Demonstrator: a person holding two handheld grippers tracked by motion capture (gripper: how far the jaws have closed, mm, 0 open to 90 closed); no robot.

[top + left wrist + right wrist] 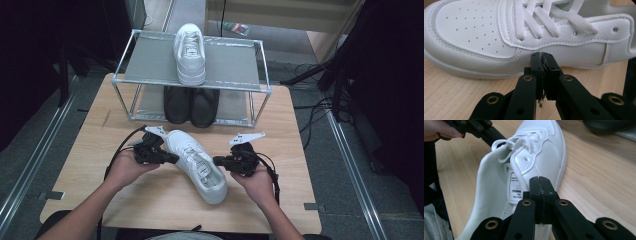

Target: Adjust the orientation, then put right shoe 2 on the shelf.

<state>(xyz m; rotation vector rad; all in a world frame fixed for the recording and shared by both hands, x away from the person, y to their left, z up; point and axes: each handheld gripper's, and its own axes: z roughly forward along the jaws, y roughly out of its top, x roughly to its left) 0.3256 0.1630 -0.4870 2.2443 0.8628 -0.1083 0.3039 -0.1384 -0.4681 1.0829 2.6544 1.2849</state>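
While the white sneaker (196, 165) lies slantwise on the wooden worktop (80, 165), toe toward the rack and heel toward the person, everything else can be placed against it. Just left of the sneaker, the left claw (172, 159) has its jaws pressed together with nothing between them; in the left gripper view its tip (543, 58) sits right at the shoe's side, below the laces, though contact cannot be confirmed. Beyond the sneaker's toe stands a metal shoe rack (150, 75), carrying a second white sneaker (190, 54) on its top shelf and a pair of black shoes (191, 105) on its lower one. Just right of the sneaker, near its heel opening, the right claw (216, 161) is also closed on nothing, its tip (540, 182) beside the collar and the tongue label.
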